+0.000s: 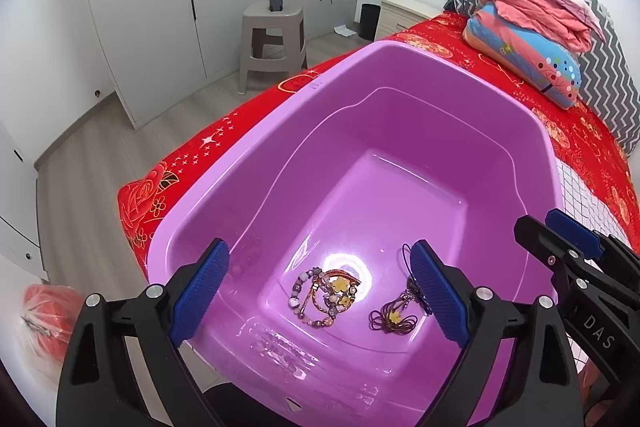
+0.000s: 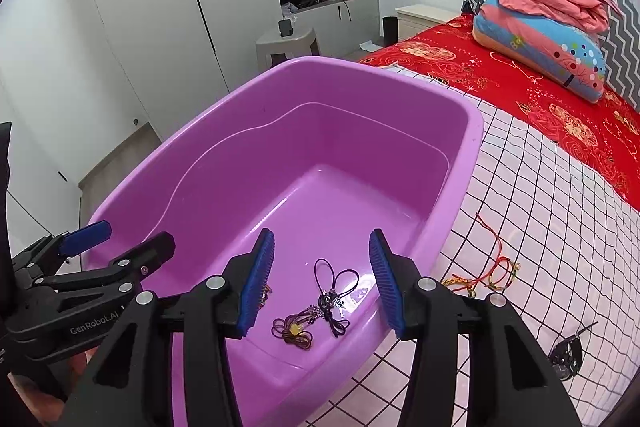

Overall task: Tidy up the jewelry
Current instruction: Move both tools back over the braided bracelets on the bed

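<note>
A purple plastic tub (image 1: 360,75) (image 2: 280,83) stands on the bed. On its floor lie a beaded bracelet with yellow flowers (image 1: 326,293), a brown cord charm with a yellow bead (image 1: 394,317) (image 2: 294,331), and a black cord charm (image 2: 334,301). My left gripper (image 1: 320,299) is open and empty above the tub's near end. My right gripper (image 2: 322,283) is open and empty over the cord charms. A red and gold string bracelet (image 2: 490,267) and a dark metal piece (image 2: 566,353) lie on the checked cloth (image 2: 560,211) right of the tub.
The bed has a red floral cover (image 2: 540,95) with a folded quilt and pillow (image 2: 540,27) at the head. A grey stool (image 1: 274,39), white wardrobes (image 1: 140,7) and a nightstand (image 1: 404,13) stand beyond. A red bag (image 1: 48,327) lies on the floor.
</note>
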A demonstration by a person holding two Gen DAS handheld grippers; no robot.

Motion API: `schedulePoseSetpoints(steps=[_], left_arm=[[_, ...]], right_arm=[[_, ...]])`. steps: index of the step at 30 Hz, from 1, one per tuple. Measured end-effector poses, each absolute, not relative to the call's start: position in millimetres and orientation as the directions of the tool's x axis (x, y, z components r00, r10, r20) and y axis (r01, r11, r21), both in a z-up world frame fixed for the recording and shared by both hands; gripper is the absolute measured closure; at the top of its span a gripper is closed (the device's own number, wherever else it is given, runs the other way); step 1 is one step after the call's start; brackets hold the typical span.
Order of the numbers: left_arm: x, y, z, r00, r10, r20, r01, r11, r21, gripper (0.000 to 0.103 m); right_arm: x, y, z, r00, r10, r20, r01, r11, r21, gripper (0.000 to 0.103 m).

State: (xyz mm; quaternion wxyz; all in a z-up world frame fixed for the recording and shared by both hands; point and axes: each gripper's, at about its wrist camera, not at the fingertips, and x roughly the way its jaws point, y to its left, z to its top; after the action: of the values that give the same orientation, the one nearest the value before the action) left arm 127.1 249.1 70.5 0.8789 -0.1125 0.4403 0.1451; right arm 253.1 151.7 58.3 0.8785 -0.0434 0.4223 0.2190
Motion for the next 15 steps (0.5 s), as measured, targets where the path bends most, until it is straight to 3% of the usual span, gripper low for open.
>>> schedulePoseSetpoints(steps=[15], left_arm=[[108.9,229.3,86.1,0.602,0.144,-0.785,-0.319,0.945,-0.072,0.008]], right_arm=[[221.0,128.9,68.7,0.572,0.365,-0.734,-0.393,0.908,0.145,0.049]])
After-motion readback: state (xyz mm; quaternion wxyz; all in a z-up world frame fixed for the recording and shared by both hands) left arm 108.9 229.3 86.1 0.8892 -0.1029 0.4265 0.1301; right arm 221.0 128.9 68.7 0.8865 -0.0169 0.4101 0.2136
